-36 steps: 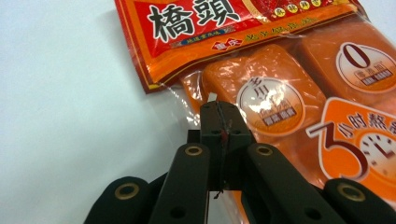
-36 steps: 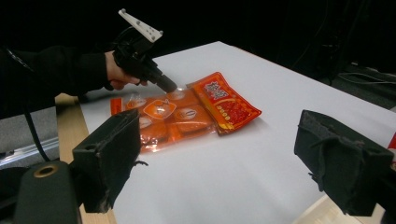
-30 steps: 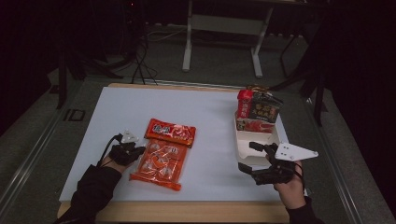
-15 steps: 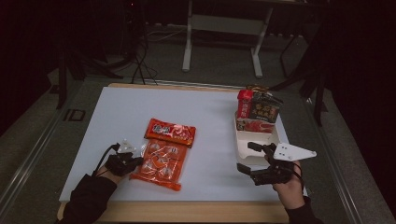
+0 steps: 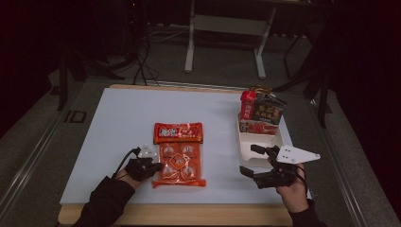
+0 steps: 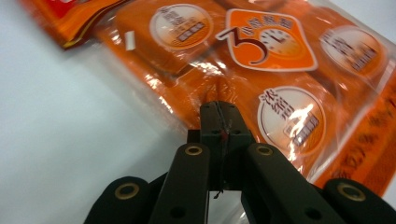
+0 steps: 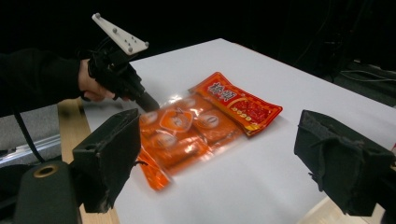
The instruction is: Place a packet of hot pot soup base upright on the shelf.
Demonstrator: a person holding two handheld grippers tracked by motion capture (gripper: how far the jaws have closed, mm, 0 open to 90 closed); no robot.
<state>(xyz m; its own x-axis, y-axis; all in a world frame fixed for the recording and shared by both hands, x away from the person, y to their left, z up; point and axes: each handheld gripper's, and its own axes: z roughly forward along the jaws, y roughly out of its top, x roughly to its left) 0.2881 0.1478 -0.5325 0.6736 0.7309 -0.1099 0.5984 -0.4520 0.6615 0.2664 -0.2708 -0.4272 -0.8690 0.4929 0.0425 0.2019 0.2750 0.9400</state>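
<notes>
Jaws of left gripper [image 6: 219, 109] were closed, tips touching the orange-red clear plastic snack pack [image 5: 179, 152] lying flat on the white worktop [image 5: 108, 127]; right gripper [image 5: 254, 161] stood wide open, empty, well apart.

orange snack pack [image 6: 261, 60] — large "3" beside a clock sign | remaining print — unreadable

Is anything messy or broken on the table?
Nothing looks spilled or broken. The orange snack pack lies flat on the white table. The packets in the white box stand a little crooked, poking over its top. The shut left gripper is at the pack's edge; the right gripper is open by the box.
</notes>
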